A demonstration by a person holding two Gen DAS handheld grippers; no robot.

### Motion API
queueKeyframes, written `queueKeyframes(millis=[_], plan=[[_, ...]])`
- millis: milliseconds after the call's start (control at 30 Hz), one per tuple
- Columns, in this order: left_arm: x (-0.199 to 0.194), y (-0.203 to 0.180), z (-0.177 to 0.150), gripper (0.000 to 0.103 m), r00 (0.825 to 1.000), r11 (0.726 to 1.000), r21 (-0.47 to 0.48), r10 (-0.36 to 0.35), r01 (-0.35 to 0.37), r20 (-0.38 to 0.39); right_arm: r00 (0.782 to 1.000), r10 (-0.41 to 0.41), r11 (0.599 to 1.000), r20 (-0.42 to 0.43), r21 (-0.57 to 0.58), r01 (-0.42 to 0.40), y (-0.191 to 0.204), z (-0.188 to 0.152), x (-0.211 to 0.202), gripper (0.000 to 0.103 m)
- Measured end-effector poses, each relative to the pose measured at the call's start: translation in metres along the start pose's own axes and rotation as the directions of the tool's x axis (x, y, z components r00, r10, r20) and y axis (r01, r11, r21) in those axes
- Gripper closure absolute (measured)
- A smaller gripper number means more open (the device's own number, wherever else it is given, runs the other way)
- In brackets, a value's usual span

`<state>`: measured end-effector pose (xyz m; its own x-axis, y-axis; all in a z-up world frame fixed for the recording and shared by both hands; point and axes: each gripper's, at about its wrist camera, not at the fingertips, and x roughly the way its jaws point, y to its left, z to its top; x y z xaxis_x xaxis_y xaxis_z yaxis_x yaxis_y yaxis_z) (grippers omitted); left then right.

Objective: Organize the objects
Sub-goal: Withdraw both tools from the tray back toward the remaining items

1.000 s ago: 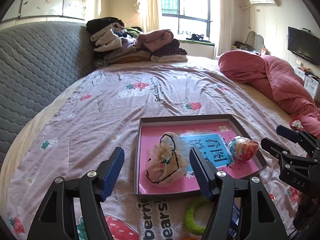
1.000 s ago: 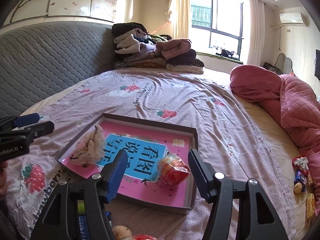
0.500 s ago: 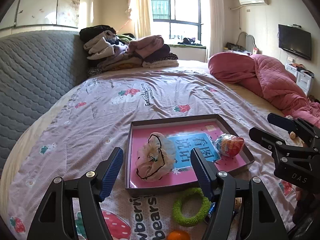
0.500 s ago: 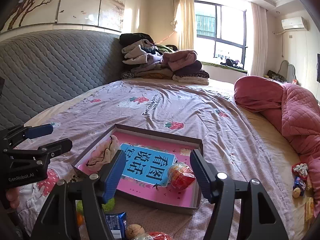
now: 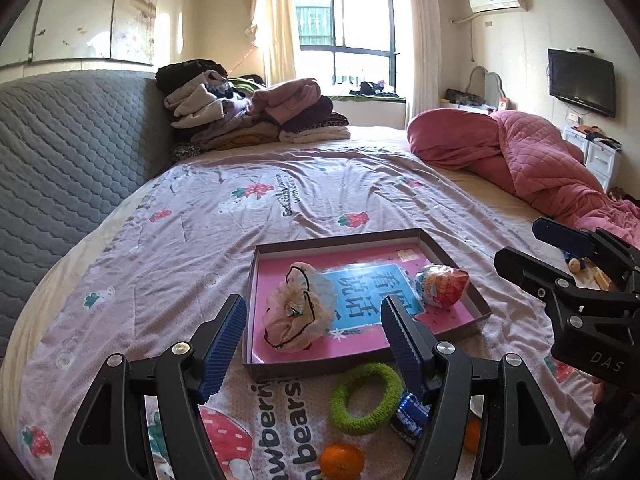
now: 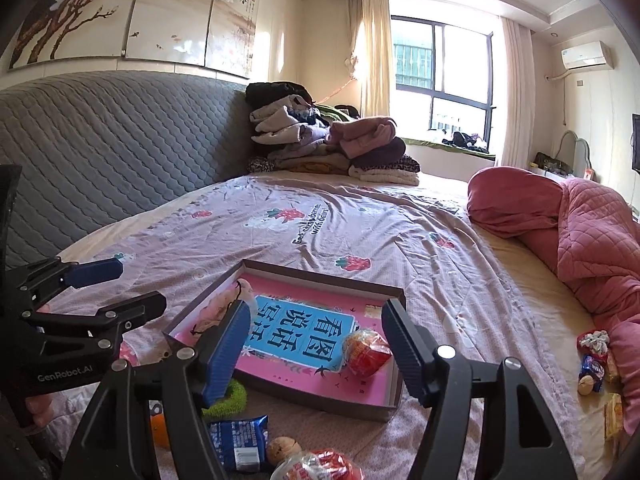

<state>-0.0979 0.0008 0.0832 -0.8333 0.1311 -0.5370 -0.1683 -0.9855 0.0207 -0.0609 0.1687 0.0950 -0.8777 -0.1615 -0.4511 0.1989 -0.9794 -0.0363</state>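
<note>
On the strawberry-print bedspread sits a shallow brown cardboard box, its bottom pink with a blue panel of large Chinese characters. Inside, at one end, lies a frilly peach scrunchie edged in black; at the other, a round snack in a shiny red-and-white wrapper. Just outside the box's near wall rests a fuzzy green hair ring, with a blue packet touching it and an orange close by. More wrapped sweets lie well apart, by the pink quilt.

Left gripper hovers with jaws wide apart, nothing between them. Right gripper too: jaws spread and opening, gripping nothing, the snack beyond its fingertips.

Readable: "berries" and "bears" on the bedspread, "DAS" on the right gripper's body, "GenRobot.AI" on the left's.
</note>
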Motion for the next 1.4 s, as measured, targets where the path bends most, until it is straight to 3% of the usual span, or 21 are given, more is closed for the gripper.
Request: queueKeyframes(millis=[467,1233,1400], plan=[[-0.015,-0.010,-0.022,0.032,1.000,1.000,0.010,-0.021,0.021,0.002,1.000,0.014,1.000,0.010,0.020,-0.014,-0.002,-0.015,-0.024,0.035],[-0.014,-0.014,-0.049,0.032,0.999,0.998,0.054,-0.025,0.027,-0.031,0.999,0.008,0.999,-0.043,0.052,-0.006,-0.007,-0.038,-0.027,0.035],[-0.007,-0.010,-0.056,0.032,0.996,0.998,0.031,-0.047,0.049,-0.075,0.998,-0.004,0.998,-0.060,0.061,0.008,-0.011,-0.045,-0.027,0.035]])
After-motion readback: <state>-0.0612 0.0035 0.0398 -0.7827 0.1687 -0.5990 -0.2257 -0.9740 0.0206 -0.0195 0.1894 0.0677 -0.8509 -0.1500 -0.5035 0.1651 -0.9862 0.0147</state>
